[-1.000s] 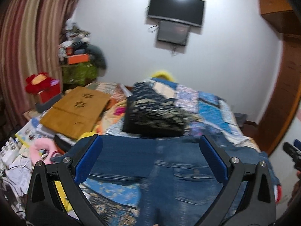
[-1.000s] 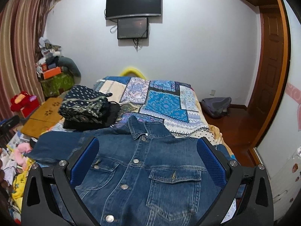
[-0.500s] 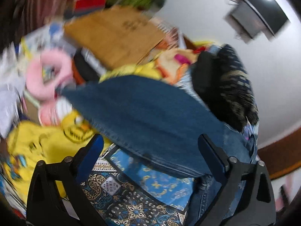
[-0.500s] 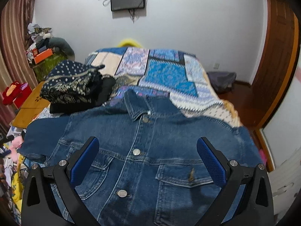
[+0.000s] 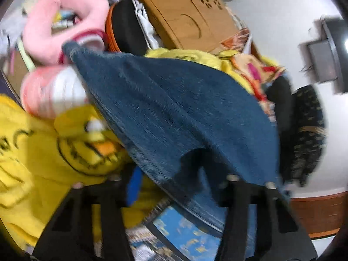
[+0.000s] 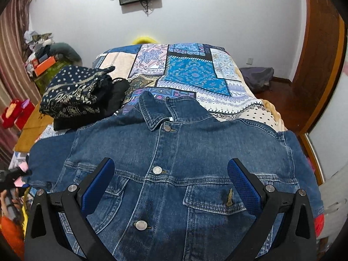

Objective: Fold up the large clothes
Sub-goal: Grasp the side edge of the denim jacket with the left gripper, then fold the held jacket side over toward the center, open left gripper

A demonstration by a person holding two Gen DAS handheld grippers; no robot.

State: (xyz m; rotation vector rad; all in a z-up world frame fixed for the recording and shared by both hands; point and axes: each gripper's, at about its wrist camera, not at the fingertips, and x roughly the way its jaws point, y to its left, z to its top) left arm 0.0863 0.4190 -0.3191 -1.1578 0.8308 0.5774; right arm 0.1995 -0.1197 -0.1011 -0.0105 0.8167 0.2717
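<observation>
We see the denim jacket [image 6: 174,163] spread front-up on the near part of the patchwork bed [image 6: 217,65], collar toward the far wall. Our right gripper [image 6: 171,180] hovers above its chest, fingers spread wide. Our left gripper [image 5: 180,184] sits at the left sleeve [image 5: 174,113] (the view is blurred), which drapes over its jaws; we cannot tell its grip. Folded dark clothes [image 6: 76,91] lie far left.
</observation>
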